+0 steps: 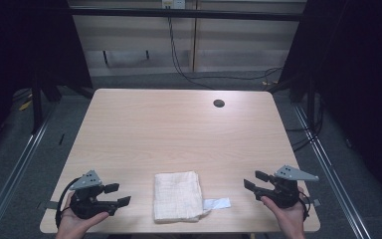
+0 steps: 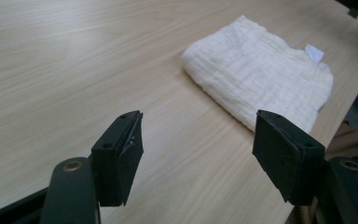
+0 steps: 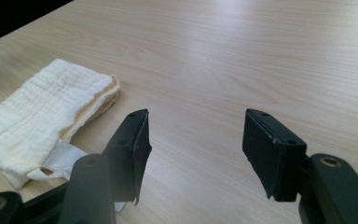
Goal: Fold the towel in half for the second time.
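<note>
Cream folded cloth [image 1: 177, 196] lies at the table's [image 1: 179, 129] near edge between my grippers, long axis running away from me. Left gripper [image 1: 118, 194] and right gripper [image 1: 254, 180] both gape empty, about equally near; tag [image 1: 217, 203] sticks out rightward.

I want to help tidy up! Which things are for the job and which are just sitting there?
For the job:
folded white cloth
its white tag
left tongs, open
right tongs, open

Just there:
table
round hole in the table
cables on the floor behind
</note>
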A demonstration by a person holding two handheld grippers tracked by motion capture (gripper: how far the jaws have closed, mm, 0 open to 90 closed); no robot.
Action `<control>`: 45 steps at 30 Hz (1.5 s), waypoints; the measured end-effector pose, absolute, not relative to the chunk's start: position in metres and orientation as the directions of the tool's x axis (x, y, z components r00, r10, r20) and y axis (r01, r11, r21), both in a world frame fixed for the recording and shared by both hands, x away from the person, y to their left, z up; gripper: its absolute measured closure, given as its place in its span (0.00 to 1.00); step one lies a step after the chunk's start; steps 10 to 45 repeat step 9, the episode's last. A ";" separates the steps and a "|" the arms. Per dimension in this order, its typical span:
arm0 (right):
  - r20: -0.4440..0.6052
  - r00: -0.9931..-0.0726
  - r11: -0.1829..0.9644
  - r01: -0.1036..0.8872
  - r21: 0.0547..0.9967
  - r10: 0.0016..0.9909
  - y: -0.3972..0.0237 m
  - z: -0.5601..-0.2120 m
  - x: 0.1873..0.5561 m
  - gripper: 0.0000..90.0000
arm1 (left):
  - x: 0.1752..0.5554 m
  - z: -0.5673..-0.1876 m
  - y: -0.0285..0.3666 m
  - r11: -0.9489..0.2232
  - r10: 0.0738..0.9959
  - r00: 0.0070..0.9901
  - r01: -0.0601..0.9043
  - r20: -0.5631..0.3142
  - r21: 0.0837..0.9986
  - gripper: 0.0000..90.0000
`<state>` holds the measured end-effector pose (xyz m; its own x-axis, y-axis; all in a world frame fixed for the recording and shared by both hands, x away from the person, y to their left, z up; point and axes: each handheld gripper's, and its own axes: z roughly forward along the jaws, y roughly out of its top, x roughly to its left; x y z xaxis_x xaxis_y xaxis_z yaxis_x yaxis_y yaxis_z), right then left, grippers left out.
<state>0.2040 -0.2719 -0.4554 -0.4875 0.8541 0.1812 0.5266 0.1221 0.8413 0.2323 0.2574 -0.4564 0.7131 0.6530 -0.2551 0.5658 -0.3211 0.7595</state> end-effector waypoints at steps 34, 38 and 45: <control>0.173 -0.479 0.122 0.523 0.844 0.860 -0.268 -0.458 0.210 0.45 | 0.238 -0.462 0.278 -0.266 0.702 0.666 0.572 -0.251 0.776 0.37; 0.173 -0.479 0.122 0.523 0.844 0.860 -0.268 -0.458 0.210 0.45 | 0.238 -0.462 0.278 -0.266 0.702 0.666 0.572 -0.251 0.776 0.37; 0.173 -0.479 0.122 0.523 0.844 0.860 -0.268 -0.458 0.210 0.45 | 0.238 -0.462 0.278 -0.266 0.702 0.666 0.572 -0.251 0.776 0.37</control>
